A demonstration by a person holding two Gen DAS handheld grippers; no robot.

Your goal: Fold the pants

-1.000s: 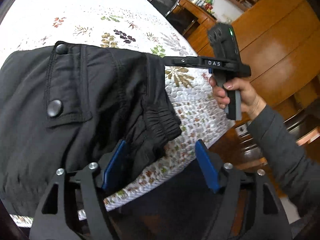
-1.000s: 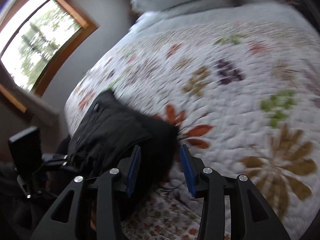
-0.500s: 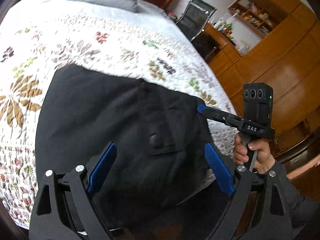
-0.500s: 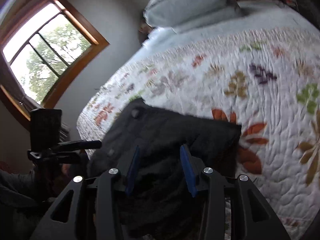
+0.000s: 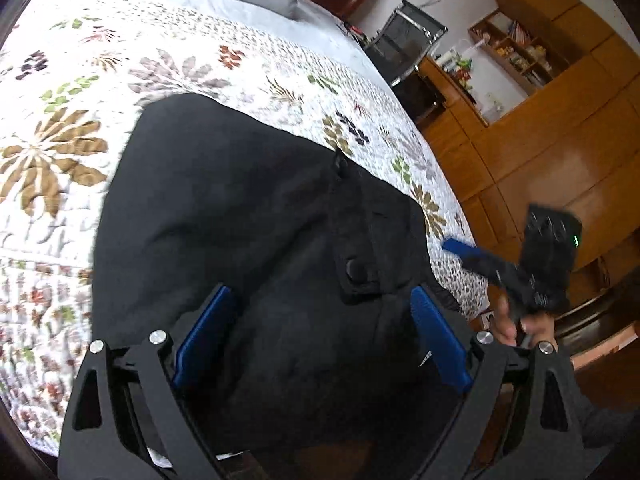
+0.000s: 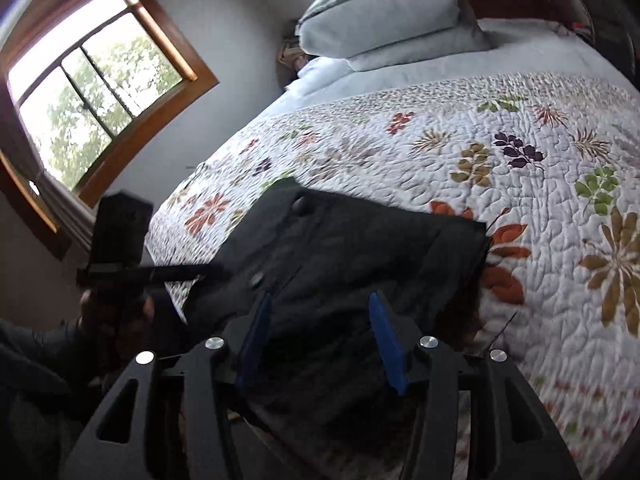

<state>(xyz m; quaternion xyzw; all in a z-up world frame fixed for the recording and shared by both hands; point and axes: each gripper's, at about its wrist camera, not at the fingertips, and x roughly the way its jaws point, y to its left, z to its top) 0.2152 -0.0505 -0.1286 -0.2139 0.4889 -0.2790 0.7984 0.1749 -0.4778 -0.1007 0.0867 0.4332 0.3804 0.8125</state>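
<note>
Folded black pants [image 5: 248, 216] lie on the quilt [image 5: 60, 152] under both grippers — left gripper [image 5: 320, 332] spread wide, right gripper [image 6: 320, 332] just opening, pads clear, gripping nothing.

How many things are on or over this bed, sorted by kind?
Black pants, lying on the quilt: 1
Flowered quilt: 1
Grey pillows, stacked at the head of the bed: 2
Hand-held tools, the left tool and the right tool: 2
Total: 6
</note>
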